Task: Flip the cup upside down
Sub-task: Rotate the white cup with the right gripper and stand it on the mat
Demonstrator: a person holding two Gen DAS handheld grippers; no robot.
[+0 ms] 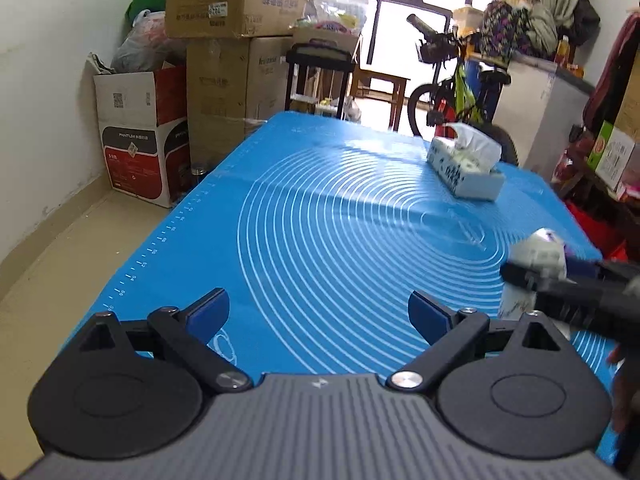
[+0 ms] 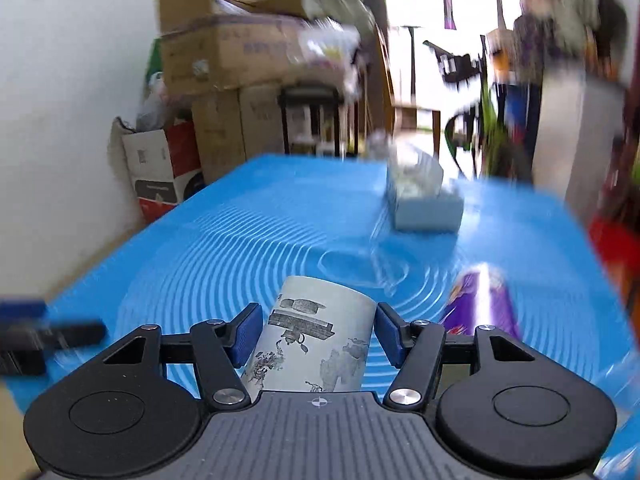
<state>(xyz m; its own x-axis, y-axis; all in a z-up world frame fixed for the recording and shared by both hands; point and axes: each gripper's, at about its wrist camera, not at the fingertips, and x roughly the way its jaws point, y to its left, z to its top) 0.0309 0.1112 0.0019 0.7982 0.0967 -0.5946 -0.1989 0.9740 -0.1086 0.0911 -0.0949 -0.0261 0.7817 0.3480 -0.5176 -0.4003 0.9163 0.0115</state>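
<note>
A white paper cup point(image 2: 316, 336) with grey ink drawings sits between the blue pads of my right gripper point(image 2: 318, 334), which is shut on it and holds it tilted over the blue mat point(image 2: 240, 240). The right wrist view is motion-blurred. In the left wrist view the cup point(image 1: 536, 258) shows at the right edge, gripped by the black fingers of the right gripper point(image 1: 524, 276). My left gripper point(image 1: 318, 314) is open and empty above the mat's near edge point(image 1: 320, 220).
A tissue box point(image 1: 466, 166) stands on the mat at the far right, also in the right wrist view point(image 2: 424, 200). A purple packet point(image 2: 480, 304) lies right of the cup. Cardboard boxes point(image 1: 224, 40), a bicycle point(image 1: 452, 92) and a cabinet stand beyond the table.
</note>
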